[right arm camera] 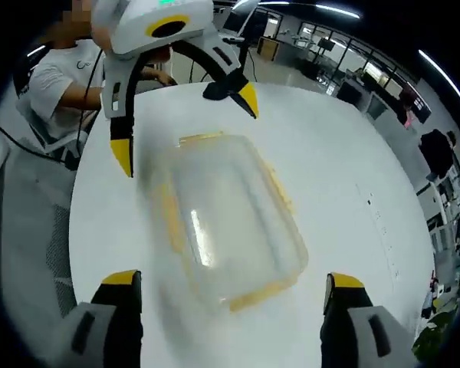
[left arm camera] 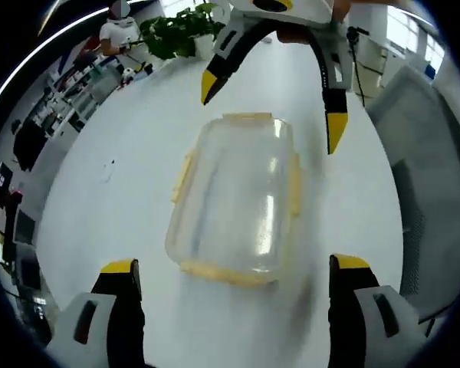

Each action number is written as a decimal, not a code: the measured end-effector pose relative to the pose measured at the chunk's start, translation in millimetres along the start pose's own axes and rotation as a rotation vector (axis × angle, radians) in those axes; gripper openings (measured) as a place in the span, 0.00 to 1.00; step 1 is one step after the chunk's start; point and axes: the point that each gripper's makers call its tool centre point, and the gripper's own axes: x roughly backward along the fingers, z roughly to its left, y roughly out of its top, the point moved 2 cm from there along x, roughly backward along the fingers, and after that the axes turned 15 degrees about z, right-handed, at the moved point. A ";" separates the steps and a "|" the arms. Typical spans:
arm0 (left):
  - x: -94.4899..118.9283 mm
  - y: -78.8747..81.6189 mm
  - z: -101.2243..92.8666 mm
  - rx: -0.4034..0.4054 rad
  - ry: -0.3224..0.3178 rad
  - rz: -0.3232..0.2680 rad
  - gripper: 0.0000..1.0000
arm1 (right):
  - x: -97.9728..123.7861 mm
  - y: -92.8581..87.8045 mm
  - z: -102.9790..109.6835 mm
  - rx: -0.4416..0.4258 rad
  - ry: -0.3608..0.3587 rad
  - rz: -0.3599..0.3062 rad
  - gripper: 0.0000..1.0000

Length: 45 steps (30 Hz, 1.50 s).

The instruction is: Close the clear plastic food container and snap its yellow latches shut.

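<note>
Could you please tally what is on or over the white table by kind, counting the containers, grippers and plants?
Clear plastic food container: 1
Grippers, left gripper and right gripper, both open: 2
Potted plant: 1
Total: 4

Beyond my white table point(left arm camera: 138, 192) I see a leafy potted plant point(left arm camera: 180, 31) at its far edge, a grey mesh chair point(left arm camera: 433, 192) beside it.

The clear container point(left arm camera: 235, 201) is lying on the white table point(left arm camera: 123, 192), lid on, between the left gripper's point(left arm camera: 234, 268) 2 wide-spread jaws, while the right gripper point(left arm camera: 272, 107) is hovering open just beyond its far end
</note>
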 end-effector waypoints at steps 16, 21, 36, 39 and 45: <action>35.5 -4.6 -22.0 0.156 0.038 -0.100 0.99 | 37.3 -7.4 22.8 -0.127 -0.010 -0.120 0.99; 45.9 -13.0 -25.0 0.191 0.067 -0.100 0.99 | 48.3 -12.5 23.2 -0.160 -0.013 -0.144 0.99; 83.5 -35.9 -56.4 0.293 0.131 -0.126 0.99 | 89.4 -30.1 50.6 -0.176 -0.067 -0.223 0.99; 91.4 -41.7 -64.4 0.323 0.142 -0.141 0.99 | 96.2 -32.7 59.4 -0.198 -0.059 -0.256 0.99; 106.0 -50.3 -88.6 0.336 0.175 -0.155 0.99 | 104.7 -50.0 78.5 -0.239 -0.052 -0.288 0.99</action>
